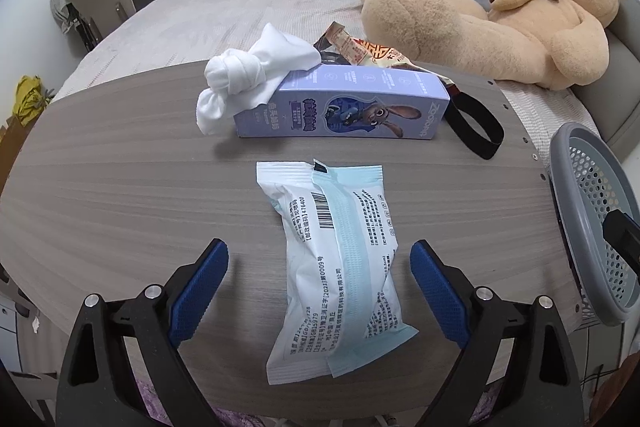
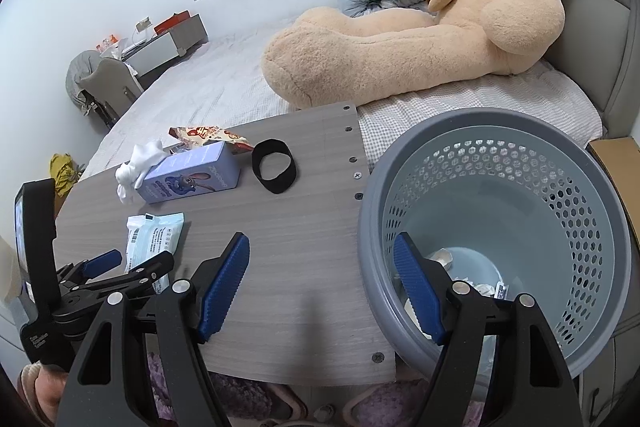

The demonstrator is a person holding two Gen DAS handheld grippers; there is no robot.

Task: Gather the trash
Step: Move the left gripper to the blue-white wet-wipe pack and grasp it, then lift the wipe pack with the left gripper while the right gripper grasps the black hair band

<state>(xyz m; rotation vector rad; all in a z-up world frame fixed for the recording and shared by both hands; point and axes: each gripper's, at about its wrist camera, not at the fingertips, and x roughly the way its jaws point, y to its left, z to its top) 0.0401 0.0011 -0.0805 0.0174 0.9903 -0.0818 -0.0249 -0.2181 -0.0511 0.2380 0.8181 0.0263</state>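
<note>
A white and pale-blue mask packet (image 1: 334,267) lies on the grey wooden table (image 1: 120,195). My left gripper (image 1: 320,287) is open, with its blue pads on either side of the packet's near half, not touching it. The packet (image 2: 154,239) and the left gripper (image 2: 120,267) also show in the right wrist view. My right gripper (image 2: 322,287) is open and empty, straddling the near rim of the grey perforated trash basket (image 2: 520,155). Crumpled trash (image 2: 472,283) lies at the basket's bottom.
At the table's far side lie a purple Zootopia box (image 1: 344,107), a knotted white cloth (image 1: 252,75), a snack wrapper (image 1: 360,53) and a black band (image 1: 476,129). The basket (image 1: 592,219) stands off the table's right edge. A big teddy bear (image 1: 500,19) lies on the bed behind.
</note>
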